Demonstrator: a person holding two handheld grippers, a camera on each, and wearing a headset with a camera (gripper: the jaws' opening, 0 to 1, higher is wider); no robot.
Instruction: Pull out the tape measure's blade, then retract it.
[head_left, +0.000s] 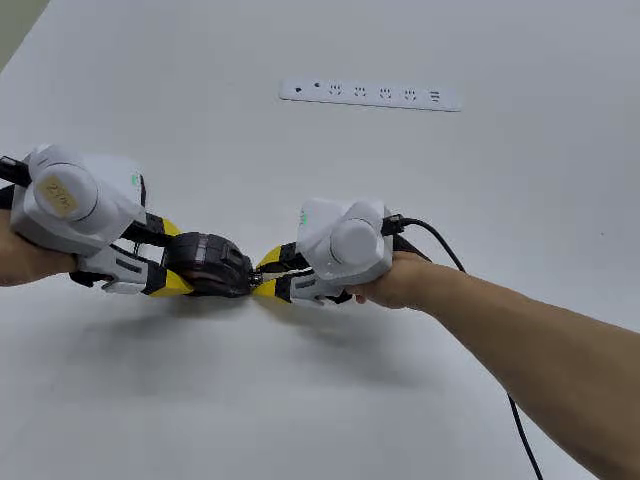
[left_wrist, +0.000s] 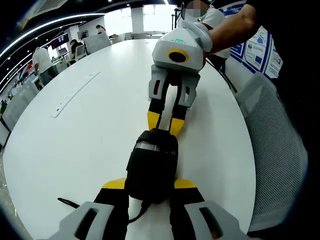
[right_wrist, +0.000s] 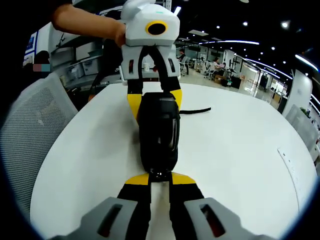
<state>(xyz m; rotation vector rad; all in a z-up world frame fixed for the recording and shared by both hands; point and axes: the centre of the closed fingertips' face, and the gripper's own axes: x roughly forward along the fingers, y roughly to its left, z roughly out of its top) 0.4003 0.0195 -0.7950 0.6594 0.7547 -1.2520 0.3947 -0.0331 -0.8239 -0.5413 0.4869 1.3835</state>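
The black plastic tape measure (head_left: 208, 265) is gripped by the left claw (head_left: 172, 257), its mouth facing the right claw (head_left: 266, 273), which is pinched on the blade tip (right_wrist: 160, 175).

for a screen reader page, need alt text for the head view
Two hand-held grippers meet on a white table: the left hand-held gripper clamps a black tape measure, and the right hand-held gripper pinches its front end. A white power strip lies farther back, and a black cable trails from the right one.
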